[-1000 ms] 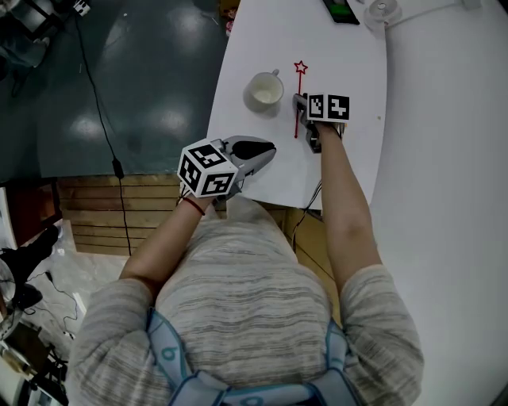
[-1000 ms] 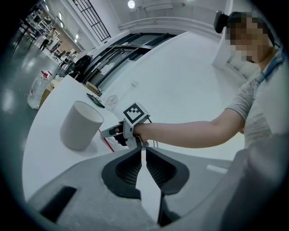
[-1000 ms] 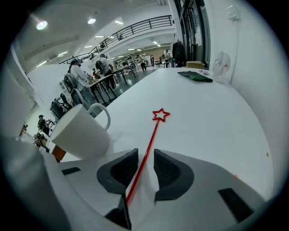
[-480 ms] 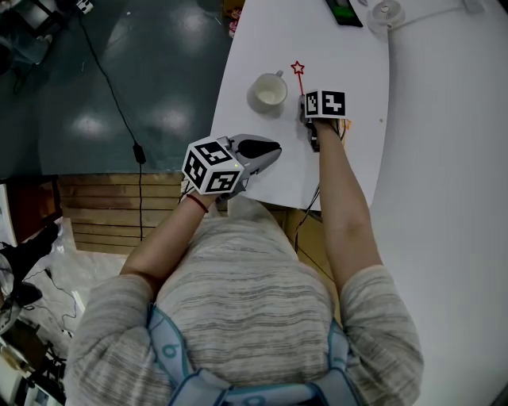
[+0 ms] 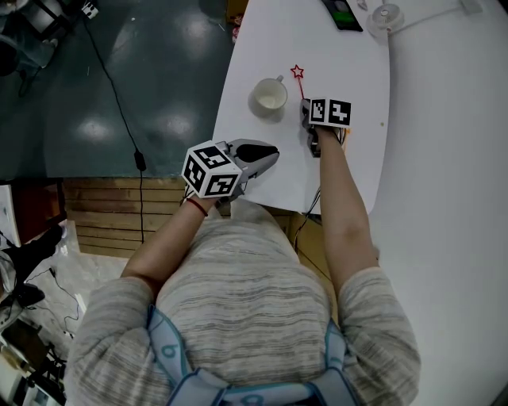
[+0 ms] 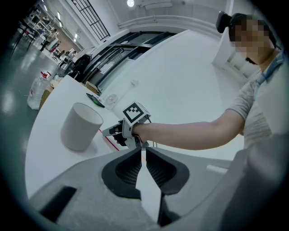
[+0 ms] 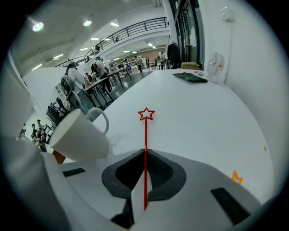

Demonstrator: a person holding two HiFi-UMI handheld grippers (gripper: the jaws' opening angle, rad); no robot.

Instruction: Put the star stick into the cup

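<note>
A thin red star stick [image 7: 145, 135] runs straight out between the jaws of my right gripper [image 7: 145, 155], which is shut on its lower half; the star [image 5: 298, 72] points away from me. The white cup [image 5: 270, 97] stands upright on the white table [image 5: 349, 63], just left of the stick, with its handle toward the far side. My right gripper [image 5: 305, 107] sits right of the cup. My left gripper [image 5: 272, 155] hovers near the table's front edge, shut with nothing in it. From the left gripper view the cup [image 6: 80, 127] stands left of the right gripper [image 6: 118, 131].
A dark phone [image 5: 342, 11] and a small round white object [image 5: 383, 13] lie at the table's far end. A small orange scrap [image 7: 237, 177] lies on the table right of my right gripper. The table's left edge drops to a dark floor [image 5: 143, 87].
My right gripper has shifted left over the stick, so its lower part now lies hidden in the jaws. The left gripper has barely moved.
</note>
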